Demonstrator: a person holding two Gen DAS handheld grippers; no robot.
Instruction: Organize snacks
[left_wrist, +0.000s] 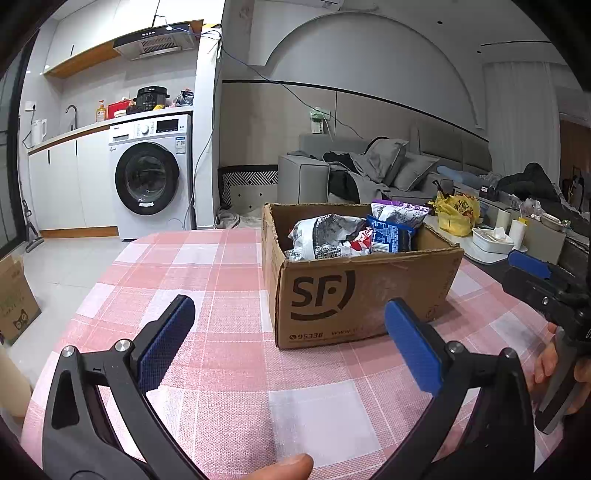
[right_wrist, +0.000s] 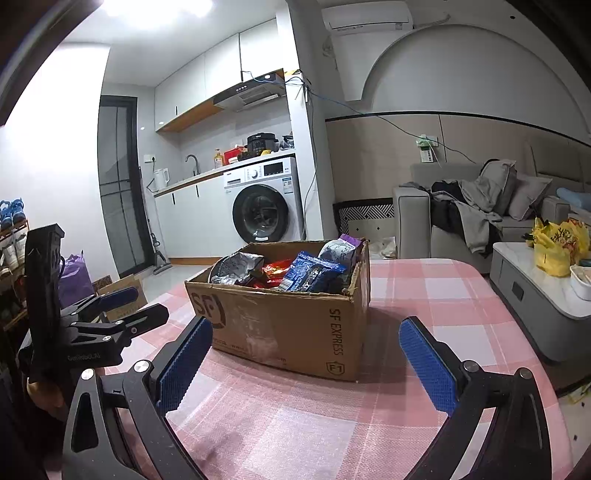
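Note:
A brown cardboard box (left_wrist: 362, 295) marked SF stands on the pink checked tablecloth (left_wrist: 221, 280). Inside it lie several snack bags: a silver bag (left_wrist: 325, 236), a blue bag (left_wrist: 388, 236) and a purple-topped bag (left_wrist: 400, 212). In the right wrist view the same box (right_wrist: 288, 325) holds the silver bag (right_wrist: 238, 267), a red pack (right_wrist: 275, 271) and the blue bag (right_wrist: 310, 273). My left gripper (left_wrist: 291, 328) is open in front of the box, nothing between its fingers. My right gripper (right_wrist: 306, 354) is open too, a short way before the box's near corner.
The right gripper (left_wrist: 535, 273) shows at the left view's right edge, held by a hand (left_wrist: 554, 362). A low side table (right_wrist: 535, 295) with a yellow bag (right_wrist: 557, 247) stands right of the table. Cardboard boxes (left_wrist: 14, 299) sit on the floor at left.

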